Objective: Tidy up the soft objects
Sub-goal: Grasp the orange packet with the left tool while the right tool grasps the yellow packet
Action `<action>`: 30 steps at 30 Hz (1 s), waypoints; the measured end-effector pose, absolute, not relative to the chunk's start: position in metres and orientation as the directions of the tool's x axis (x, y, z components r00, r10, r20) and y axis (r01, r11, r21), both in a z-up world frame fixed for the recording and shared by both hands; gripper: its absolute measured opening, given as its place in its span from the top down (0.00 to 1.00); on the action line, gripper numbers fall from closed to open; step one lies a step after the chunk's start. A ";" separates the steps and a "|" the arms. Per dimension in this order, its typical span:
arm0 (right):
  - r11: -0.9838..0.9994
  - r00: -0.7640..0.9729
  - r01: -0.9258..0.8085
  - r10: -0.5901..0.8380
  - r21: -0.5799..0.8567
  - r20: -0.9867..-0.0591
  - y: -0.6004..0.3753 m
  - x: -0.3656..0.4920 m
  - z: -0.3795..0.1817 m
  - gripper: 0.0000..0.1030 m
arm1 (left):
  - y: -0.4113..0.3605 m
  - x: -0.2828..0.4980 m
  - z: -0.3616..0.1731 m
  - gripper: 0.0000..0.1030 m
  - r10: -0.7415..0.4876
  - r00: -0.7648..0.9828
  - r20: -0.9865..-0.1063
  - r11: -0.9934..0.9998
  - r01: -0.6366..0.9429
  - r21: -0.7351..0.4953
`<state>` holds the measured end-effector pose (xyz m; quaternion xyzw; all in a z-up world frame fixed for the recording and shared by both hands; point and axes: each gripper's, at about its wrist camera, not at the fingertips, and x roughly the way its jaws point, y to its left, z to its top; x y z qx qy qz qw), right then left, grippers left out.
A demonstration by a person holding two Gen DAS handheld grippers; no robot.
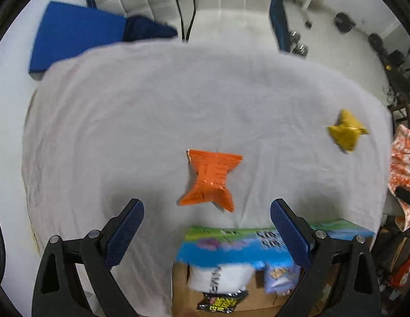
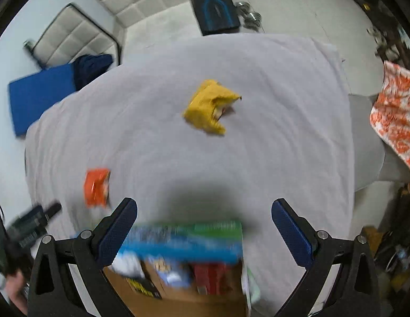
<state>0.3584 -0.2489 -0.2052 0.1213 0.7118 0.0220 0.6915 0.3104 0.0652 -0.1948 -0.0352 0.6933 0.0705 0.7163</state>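
The left tongs are wide apart and hold nothing, and the right tongs are wide apart and hold nothing too. Both hang over a surface with a wrinkled white cloth spread on it. In the left wrist view, a crinkly orange snack bag pinched in the middle lies on the cloth in the middle of the frame, just past the finger pads. A crumpled yellow snack bag lies well apart from it, at the right side of the frame. In the right wrist view the yellow bag sits near the middle of the frame, and the orange bag sits at the lower left, just beside the left finger. At the bottom of both views there is an open brown cardboard box with a blue and green flap, at the near edge of the surface. Inside it there are soft packs: a white one, a light blue one and a black and yellow one. The right view is blurry, but a red pack shows in the box too. A blue flat cushion lies at the upper left, and an orange and white patterned cloth hangs at the right edge.
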 end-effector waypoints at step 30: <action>0.993 -0.367 0.028 0.114 0.112 -0.923 -0.204 0.421 -0.343 0.49 | 0.101 0.336 -0.314 0.05 -0.085 -0.184 -0.979 0.979 -0.198 -0.048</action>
